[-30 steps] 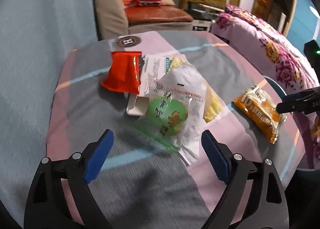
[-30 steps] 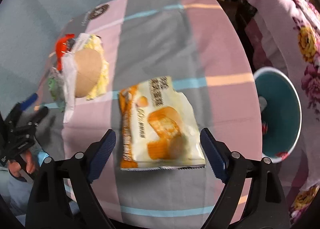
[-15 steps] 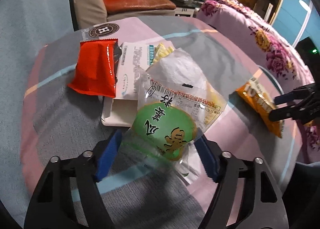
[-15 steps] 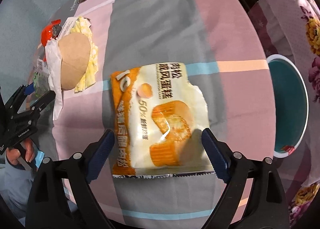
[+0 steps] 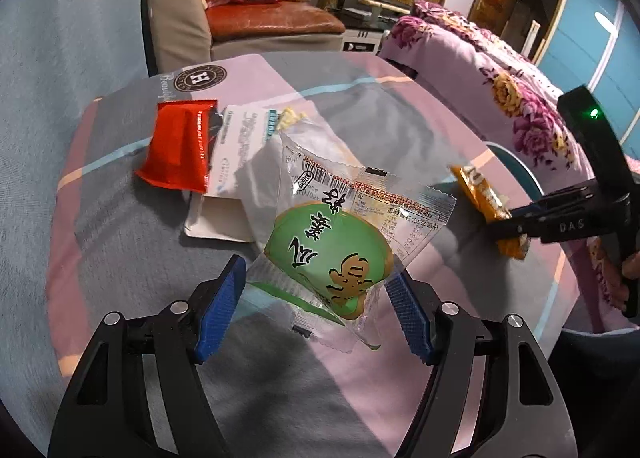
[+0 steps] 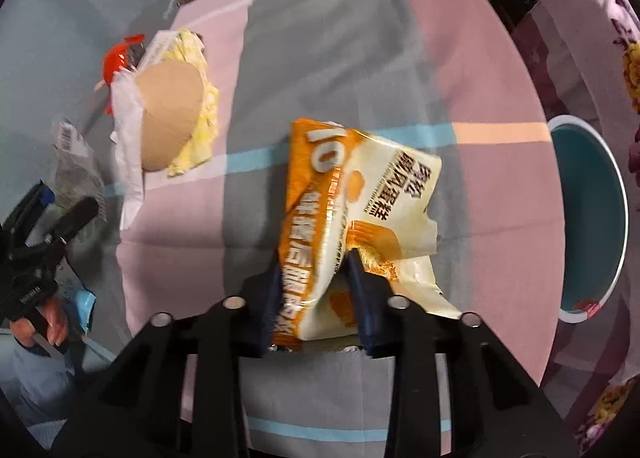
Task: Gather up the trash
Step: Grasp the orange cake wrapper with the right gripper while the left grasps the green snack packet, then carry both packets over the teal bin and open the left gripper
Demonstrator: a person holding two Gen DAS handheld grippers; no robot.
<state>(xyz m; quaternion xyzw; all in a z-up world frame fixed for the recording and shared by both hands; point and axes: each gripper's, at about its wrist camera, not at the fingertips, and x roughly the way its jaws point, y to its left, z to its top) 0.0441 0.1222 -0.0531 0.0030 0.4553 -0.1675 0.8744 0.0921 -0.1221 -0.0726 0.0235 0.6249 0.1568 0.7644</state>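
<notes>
My left gripper (image 5: 316, 302) is shut on a clear wrapper with a green round label (image 5: 332, 250) and holds it tilted just above the table. My right gripper (image 6: 316, 278) is shut on an orange and white cake wrapper (image 6: 360, 194), crumpled between the fingers and partly lifted. In the left wrist view the right gripper (image 5: 516, 224) pinches that orange wrapper (image 5: 480, 194) at the right. A red wrapper (image 5: 180, 146), a white paper packet (image 5: 236, 146) and a flat white box (image 5: 216, 218) lie on the table. In the right wrist view a tan wrapper (image 6: 168, 114) lies on yellow paper.
A round table with a pink and grey striped cloth (image 6: 320, 38) holds the litter. A teal bin with a white rim (image 6: 588, 214) stands on the floor at the table's right. A beige armchair (image 5: 180, 18) and a floral bed (image 5: 500, 70) lie beyond.
Both grippers have closed on their wrappers. The left one has lifted the green-label wrapper; the right one has crumpled and raised the orange wrapper.
</notes>
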